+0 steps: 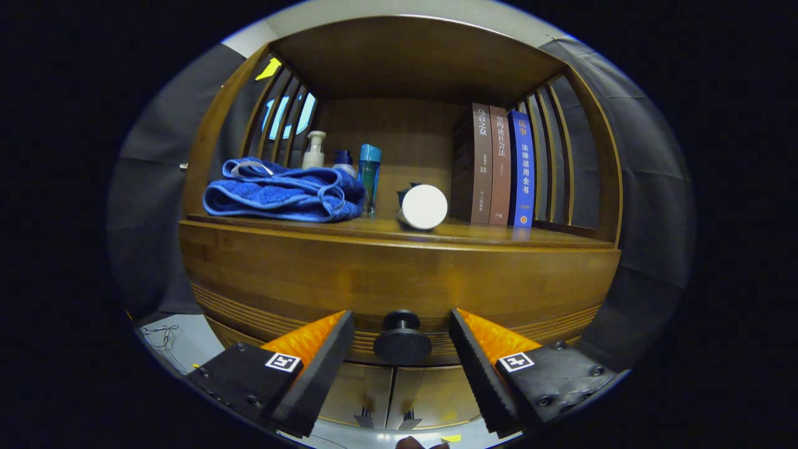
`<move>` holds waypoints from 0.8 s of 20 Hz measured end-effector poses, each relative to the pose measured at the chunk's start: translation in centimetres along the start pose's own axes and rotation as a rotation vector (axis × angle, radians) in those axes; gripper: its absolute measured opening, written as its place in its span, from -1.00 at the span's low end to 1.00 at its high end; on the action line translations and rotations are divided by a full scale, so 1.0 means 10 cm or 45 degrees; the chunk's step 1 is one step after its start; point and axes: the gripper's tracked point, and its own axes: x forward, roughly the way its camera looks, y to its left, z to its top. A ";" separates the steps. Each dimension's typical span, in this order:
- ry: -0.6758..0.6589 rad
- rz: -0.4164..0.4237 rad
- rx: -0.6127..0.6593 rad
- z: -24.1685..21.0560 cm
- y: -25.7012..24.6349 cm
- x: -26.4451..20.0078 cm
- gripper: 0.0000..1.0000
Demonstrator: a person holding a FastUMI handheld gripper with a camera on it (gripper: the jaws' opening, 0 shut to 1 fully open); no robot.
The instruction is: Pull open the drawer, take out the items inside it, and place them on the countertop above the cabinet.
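Drawer knob [402, 340], a round dark pull on the curved wooden drawer front [399, 280], is framed between the spread fingers of the gripper [402, 349], which are held apart and not touching it. Being small, hard and probably smooth, it is best clamped from both sides behind its wider head, and a stiff, fairly heavy drawer is to be expected. Beyond, on the worktop [474, 232], a folded blue towel [283, 193], bottles [369, 178], a white cylinder [424, 207] and upright books [499, 165] are seen.
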 end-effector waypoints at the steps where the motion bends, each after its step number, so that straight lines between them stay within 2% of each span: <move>1: -0.013 0.011 -0.011 0.04 0.02 -0.05 0.99; 5: -0.042 0.054 -0.045 0.22 0.11 -0.27 0.99; 8: -0.064 0.070 -0.015 0.40 0.17 -0.44 0.99; 16: -0.153 0.051 0.040 1.16 0.12 -0.88 0.98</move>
